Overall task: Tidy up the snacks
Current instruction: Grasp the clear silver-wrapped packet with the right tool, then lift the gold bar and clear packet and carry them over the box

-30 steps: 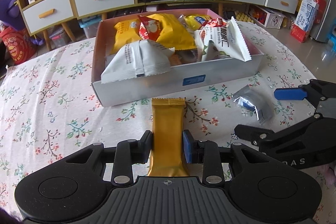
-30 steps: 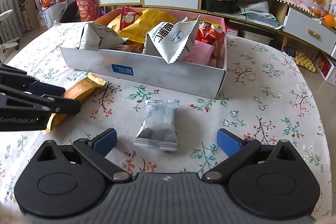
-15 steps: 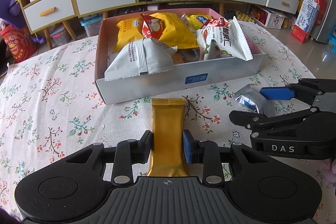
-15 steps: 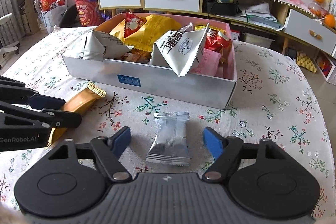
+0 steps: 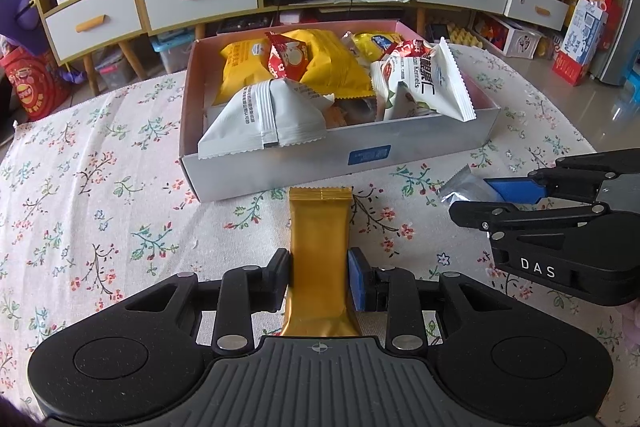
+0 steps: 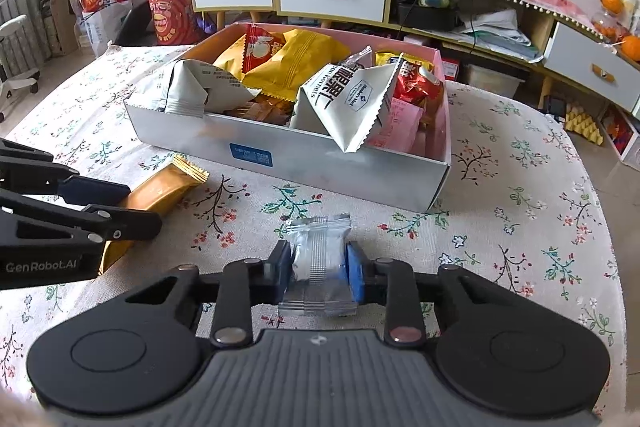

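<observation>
Your left gripper (image 5: 319, 277) has its jaws clamped tight on the gold snack bar (image 5: 319, 227), pads pressed against both long sides near its close end. The bar lies flat on the floral table (image 5: 100, 195), its crimped far end just short of the front wall of the white box (image 5: 340, 163), not touching it as far as the left wrist view shows.

Your right gripper (image 6: 319, 273) has its jaws closing on the small silver packet (image 6: 318, 247). The packet sits between the 2 blue pads and both pads look to be in contact with its sides; the foil bulges slightly between them. The packet rests on the table, in front of the box's right front corner, apart from it.

The 2 grippers sit side by side, well apart, each pointing down toward the box. From the left wrist view your right gripper (image 5: 480, 197) shows at the right edge with the silver packet (image 5: 460, 185) poking out past its tips.

The box holds a pile of snacks: 2 white pouches (image 5: 264, 119) leaning over the front wall, yellow bags (image 5: 320, 67) behind, a red packet (image 6: 416, 83) and a pink one (image 6: 396, 125) at the right end.
</observation>
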Available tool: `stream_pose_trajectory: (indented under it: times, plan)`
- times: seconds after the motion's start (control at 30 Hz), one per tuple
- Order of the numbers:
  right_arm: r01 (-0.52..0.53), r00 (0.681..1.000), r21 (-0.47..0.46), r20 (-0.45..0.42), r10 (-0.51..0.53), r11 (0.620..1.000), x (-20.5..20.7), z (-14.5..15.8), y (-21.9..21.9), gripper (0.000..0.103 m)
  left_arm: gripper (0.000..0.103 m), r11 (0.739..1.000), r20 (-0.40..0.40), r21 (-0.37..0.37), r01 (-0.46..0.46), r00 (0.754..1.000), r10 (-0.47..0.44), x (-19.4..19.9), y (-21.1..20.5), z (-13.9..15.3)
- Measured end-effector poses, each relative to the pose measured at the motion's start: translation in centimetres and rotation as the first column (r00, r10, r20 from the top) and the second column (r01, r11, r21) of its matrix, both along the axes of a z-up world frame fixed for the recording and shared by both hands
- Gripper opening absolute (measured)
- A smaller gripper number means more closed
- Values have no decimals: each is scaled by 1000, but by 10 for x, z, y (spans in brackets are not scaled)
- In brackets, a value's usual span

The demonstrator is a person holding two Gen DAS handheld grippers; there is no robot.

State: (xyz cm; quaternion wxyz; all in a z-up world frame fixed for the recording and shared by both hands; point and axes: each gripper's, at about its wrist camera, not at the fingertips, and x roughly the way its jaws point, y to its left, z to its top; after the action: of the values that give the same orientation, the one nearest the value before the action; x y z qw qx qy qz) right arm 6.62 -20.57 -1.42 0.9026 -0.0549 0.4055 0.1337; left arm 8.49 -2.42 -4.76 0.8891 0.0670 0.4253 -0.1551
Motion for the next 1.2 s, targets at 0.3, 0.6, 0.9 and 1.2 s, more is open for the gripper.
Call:
stream_pose_trajectory:
  times: [0.3,0.6,0.9,1.2]
  plan:
    - [-23,1000,-20,-2,23,1000,-3,4,5,25,29,1000,-2,-19,18,1000,-18,-2,5,5]
    - [-16,1000,1,16,16,1000,-8,18,7,25,29,999,12,-40,32,999,-31,-9,13,16]
    - [9,998,83,67,-14,997,-12,42,1,25,29,995,70,-99,3,998,4,-14,30,44]
    - [32,992,144,117,-49,989,2,60,-2,25,29,987,92,-148,-67,992,81,19,45,68]
